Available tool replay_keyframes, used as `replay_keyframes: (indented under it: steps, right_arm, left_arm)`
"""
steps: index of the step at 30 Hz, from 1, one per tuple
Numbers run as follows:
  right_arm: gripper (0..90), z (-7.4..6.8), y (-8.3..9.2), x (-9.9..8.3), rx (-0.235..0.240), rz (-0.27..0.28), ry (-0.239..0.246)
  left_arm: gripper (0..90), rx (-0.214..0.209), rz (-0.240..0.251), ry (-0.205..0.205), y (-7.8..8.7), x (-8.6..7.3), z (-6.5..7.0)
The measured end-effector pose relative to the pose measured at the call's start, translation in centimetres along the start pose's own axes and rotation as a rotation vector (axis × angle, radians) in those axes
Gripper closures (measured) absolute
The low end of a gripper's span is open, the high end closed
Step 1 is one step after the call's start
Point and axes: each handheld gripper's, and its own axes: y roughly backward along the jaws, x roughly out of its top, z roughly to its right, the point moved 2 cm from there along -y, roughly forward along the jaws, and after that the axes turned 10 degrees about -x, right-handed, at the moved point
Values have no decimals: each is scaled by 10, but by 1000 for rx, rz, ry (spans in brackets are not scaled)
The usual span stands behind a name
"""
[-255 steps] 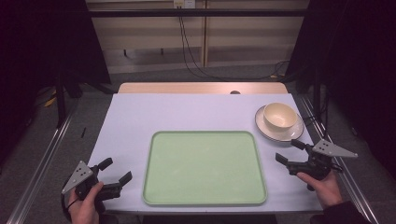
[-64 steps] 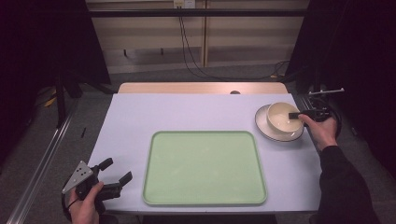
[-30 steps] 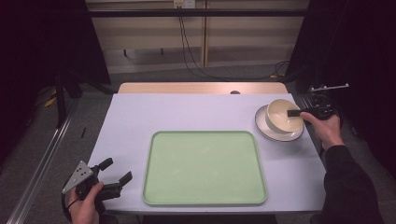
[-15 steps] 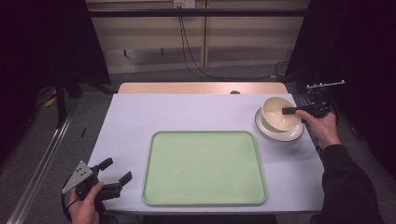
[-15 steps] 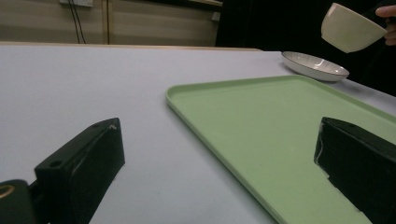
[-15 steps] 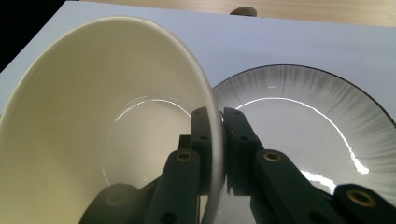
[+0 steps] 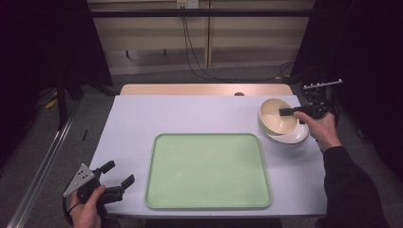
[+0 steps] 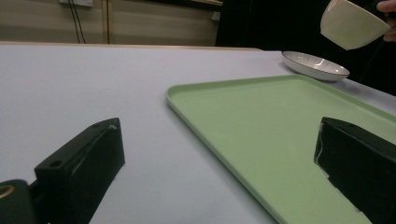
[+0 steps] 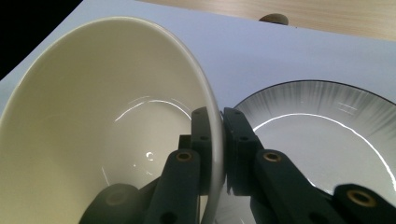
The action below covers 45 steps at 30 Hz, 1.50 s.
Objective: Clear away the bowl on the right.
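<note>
**Bowl held above its plate**

The cream bowl (image 7: 277, 116) is gripped by its rim between the narrowly closed jaws of the right gripper (image 7: 287, 112) and held clear above the plate (image 7: 291, 137) at the worktop's (image 7: 190, 114) far right. The left gripper (image 7: 118, 180) is rested with its jaws wide, beside the green tray (image 7: 207, 171).

The person is wearing a black long sleeve (image 7: 351, 190) on the right arm. Both grippers are showing black jaws with round screw holes; the left gripper (image 7: 116, 183) is carrying a grey three-cornered plate (image 7: 80, 176).
</note>
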Motion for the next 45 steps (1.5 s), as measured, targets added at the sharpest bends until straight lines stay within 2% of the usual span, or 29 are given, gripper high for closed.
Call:
replay_keyframes:
  steps: [8,11,17,20,35,45]
  right_arm:
    - [839,-14,-10,2,32,-21,41]
    - [838,-20,-14,4,29,-34,62]
    - [838,-29,-17,6,32,-38,68]
    - [838,-35,-22,7,49,-47,71]
    - [838,-42,-36,7,53,-82,75]
    - [838,-51,-53,4,60,-129,82]
  left_arm:
    - [17,3,0,-1,0,0,0]
    - [17,3,0,-1,0,0,0]
    - [17,-2,-6,-5,0,0,0]
    - [17,-6,-6,-4,0,0,0]
    - [17,-11,-7,-5,0,0,0]
    - [17,0,-5,-6,-1,0,0]
